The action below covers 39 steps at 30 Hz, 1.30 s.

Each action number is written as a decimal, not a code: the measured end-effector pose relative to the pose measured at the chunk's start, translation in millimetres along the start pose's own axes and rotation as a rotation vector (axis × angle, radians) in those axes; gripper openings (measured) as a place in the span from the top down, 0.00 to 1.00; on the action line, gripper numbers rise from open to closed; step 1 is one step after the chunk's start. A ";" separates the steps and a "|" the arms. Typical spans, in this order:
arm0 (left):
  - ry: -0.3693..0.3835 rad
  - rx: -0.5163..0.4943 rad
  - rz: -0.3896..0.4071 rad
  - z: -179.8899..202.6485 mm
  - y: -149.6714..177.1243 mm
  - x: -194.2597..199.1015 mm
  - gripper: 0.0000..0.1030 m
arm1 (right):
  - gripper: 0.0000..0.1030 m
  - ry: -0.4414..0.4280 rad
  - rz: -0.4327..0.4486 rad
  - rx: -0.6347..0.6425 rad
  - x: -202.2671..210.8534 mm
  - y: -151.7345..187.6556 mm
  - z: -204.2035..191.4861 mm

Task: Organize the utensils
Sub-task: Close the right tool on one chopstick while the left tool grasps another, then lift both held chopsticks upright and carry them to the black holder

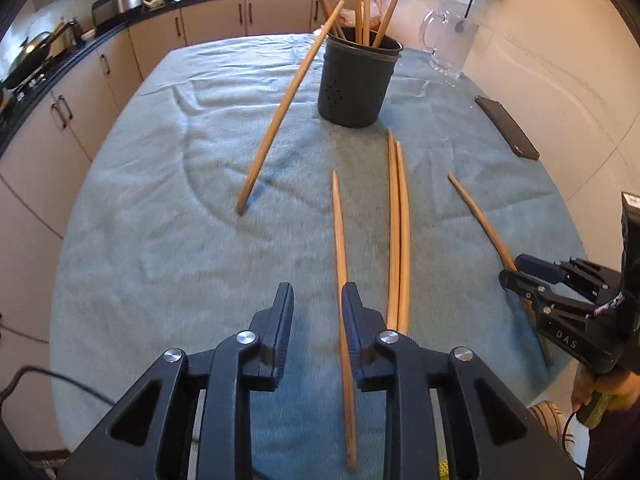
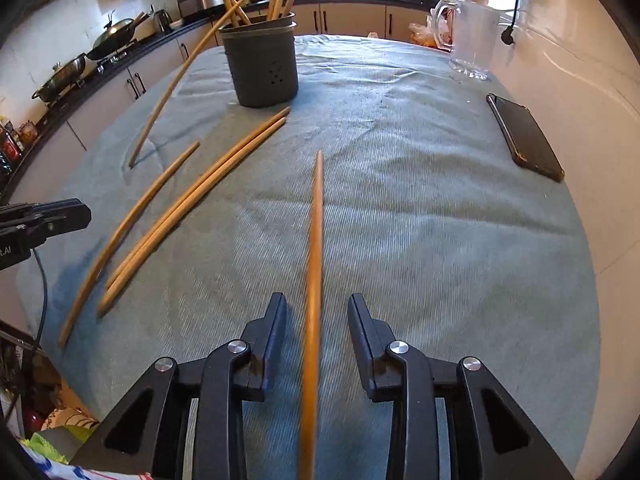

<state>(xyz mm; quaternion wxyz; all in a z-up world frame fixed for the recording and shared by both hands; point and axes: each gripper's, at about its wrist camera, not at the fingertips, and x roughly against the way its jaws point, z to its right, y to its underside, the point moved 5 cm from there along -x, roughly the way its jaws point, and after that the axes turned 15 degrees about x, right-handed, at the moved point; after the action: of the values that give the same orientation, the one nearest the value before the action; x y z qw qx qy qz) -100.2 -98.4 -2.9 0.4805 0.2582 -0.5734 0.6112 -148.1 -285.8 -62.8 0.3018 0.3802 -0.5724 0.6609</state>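
The right claw (image 2: 316,312) stands with its jaws apart, straddling a single chopstick (image 2: 316,240) that runs straight ahead down the middle of the gap; neither pad touches it, so the spread looks set for closing on it from both sides. Ahead and to the left of this claw stands the dark holder (image 2: 262,68), already bristling with upright chopsticks, the likely destination. Off to the right lies a phone (image 2: 524,136), well apart.

The left claw (image 1: 316,300) is also parted and holds nothing. Another chopstick (image 1: 340,248) lies under its right finger (image 1: 354,320) rather than between the two, so it seems not yet lined up. Just right of that lies a touching pair (image 1: 398,220). Ahead and left, one leaning chopstick (image 1: 288,100) props against the holder's rim, tip on the blue cloth (image 1: 160,240).
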 end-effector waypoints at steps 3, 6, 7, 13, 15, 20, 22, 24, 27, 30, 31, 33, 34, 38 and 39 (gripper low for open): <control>0.002 -0.016 -0.031 7.4 -15.9 -16.9 0.77 | 0.70 -0.003 -0.026 0.001 -8.0 -14.2 7.5; 0.015 -0.013 -0.063 12.6 -30.4 -35.8 0.77 | 0.70 0.006 -0.049 0.019 -15.7 -25.7 8.2; 0.015 -0.011 -0.072 14.4 -34.6 -41.9 0.77 | 0.71 0.004 -0.061 0.023 -19.5 -29.6 8.4; -0.003 -0.022 -0.092 23.0 -51.0 -72.4 0.77 | 0.71 0.005 -0.110 0.060 -33.9 -47.2 11.2; -0.007 -0.026 -0.086 23.6 -54.5 -75.5 0.77 | 0.71 0.009 -0.113 0.090 -35.3 -50.1 10.7; -0.001 -0.040 -0.077 25.4 -57.4 -78.6 0.77 | 0.71 -0.005 -0.125 0.104 -36.5 -51.2 11.9; 0.002 -0.045 -0.074 26.5 -58.2 -79.1 0.77 | 0.71 -0.011 -0.134 0.111 -36.5 -51.8 12.3; 0.006 -0.052 -0.075 26.8 -58.9 -79.4 0.77 | 0.71 -0.017 -0.155 0.121 -38.8 -54.4 12.9; 0.020 -0.050 -0.082 26.2 -57.1 -78.0 0.77 | 0.71 -0.025 -0.204 0.126 -42.0 -60.2 12.5; 0.032 -0.029 -0.080 24.6 -58.0 -77.3 0.78 | 0.73 -0.044 -0.226 0.127 -46.6 -66.2 13.3; 0.034 -0.022 -0.079 22.9 -58.1 -76.6 0.95 | 0.79 -0.052 -0.224 0.129 -47.2 -67.4 12.7; 0.061 0.002 -0.097 22.0 -56.7 -76.3 0.95 | 0.88 -0.057 -0.210 0.154 -46.8 -68.8 7.8; 0.068 0.012 -0.101 22.6 -56.0 -75.5 0.95 | 0.91 -0.048 -0.204 0.166 -46.4 -68.8 5.2; 0.090 0.015 -0.056 26.6 -53.9 -59.4 0.95 | 0.93 -0.057 -0.171 0.158 -40.8 -63.7 0.6; 0.111 0.019 -0.041 27.6 -54.4 -52.5 0.95 | 0.93 -0.052 -0.154 0.155 -37.8 -62.3 1.1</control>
<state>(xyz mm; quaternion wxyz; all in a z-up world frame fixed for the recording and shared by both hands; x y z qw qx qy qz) -37.4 -146.3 -18.1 0.5215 0.2404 -0.5346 0.6200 -76.0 -275.4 -62.0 0.3063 0.4622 -0.4962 0.6681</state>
